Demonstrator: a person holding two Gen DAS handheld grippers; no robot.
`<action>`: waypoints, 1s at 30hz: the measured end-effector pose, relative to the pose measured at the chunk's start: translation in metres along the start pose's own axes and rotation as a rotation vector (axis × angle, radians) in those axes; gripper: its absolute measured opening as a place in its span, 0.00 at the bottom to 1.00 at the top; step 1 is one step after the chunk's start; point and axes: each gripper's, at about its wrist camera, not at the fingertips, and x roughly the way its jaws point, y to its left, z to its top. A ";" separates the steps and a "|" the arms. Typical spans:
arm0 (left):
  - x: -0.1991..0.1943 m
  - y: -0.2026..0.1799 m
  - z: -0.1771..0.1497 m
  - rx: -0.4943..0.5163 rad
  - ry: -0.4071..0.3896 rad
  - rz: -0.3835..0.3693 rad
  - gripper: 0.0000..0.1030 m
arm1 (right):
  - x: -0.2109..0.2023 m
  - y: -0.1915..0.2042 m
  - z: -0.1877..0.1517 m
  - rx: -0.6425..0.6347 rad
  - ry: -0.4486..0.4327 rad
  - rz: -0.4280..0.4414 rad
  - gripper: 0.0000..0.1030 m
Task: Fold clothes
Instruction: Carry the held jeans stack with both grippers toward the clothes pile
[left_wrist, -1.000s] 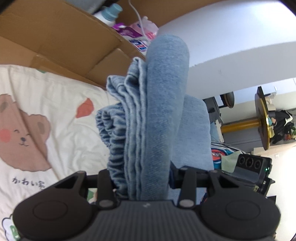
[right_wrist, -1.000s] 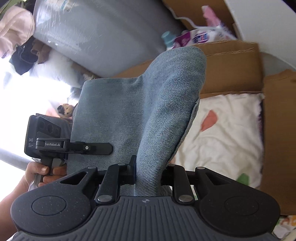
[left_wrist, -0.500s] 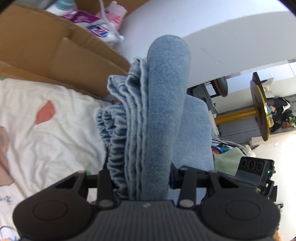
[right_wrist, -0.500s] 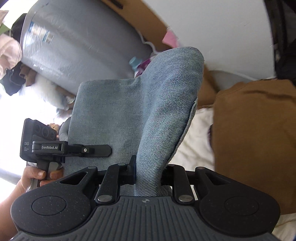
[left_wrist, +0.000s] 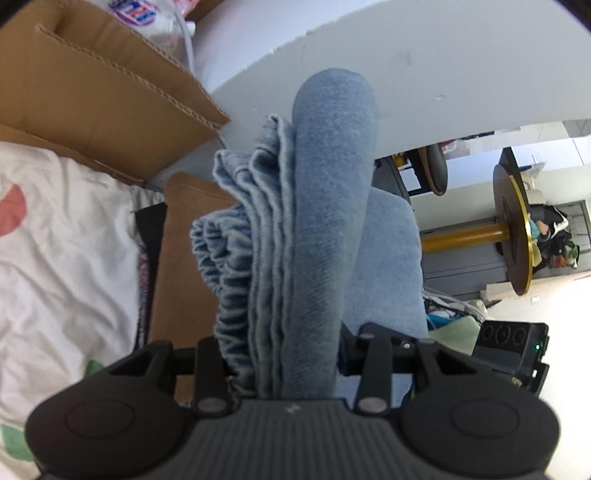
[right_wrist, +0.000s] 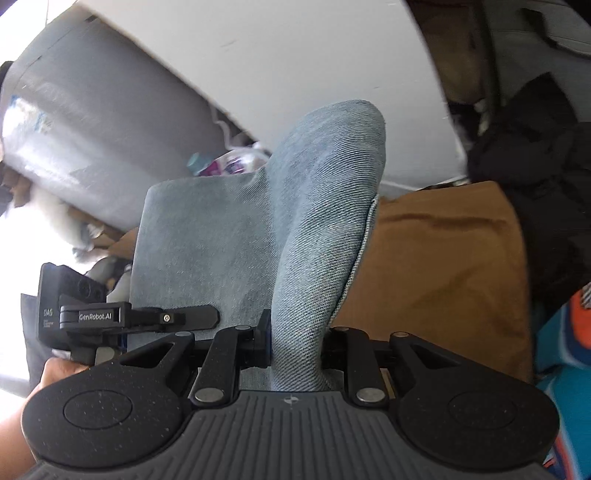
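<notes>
Currently we clamp the folded jeans (left_wrist: 325, 229) in both the left hand-held gripper (left_wrist: 286, 354) and right hand-held gripper (right_wrist: 295, 343), keeping layers together above the brown garment (right_wrist: 443, 266).

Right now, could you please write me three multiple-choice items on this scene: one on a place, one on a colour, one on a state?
1. Where does the brown folded garment lie in the right wrist view?
A. right of the held denim
B. left of the held denim
C. on top of the right tool

2. What colour is the denim garment held in the tools?
A. black
B. light blue
C. red

3. How does the left tool stand?
A. open and empty
B. shut on a cardboard flap
C. shut on the folded denim

Answers:
1. A, the brown cloth fills the space right of the denim fold.
2. B, the twill is pale blue in both views.
3. C, the stacked denim layers are pinched between its fingers.
</notes>
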 end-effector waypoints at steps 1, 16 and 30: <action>0.007 0.001 0.000 -0.006 -0.002 -0.004 0.42 | 0.001 -0.006 0.003 0.005 -0.001 -0.009 0.19; 0.102 0.045 -0.008 -0.126 0.019 -0.031 0.42 | 0.046 -0.077 0.024 0.022 0.056 -0.185 0.19; 0.134 0.082 -0.010 -0.075 0.080 -0.060 0.46 | 0.096 -0.124 0.007 0.015 0.019 -0.306 0.26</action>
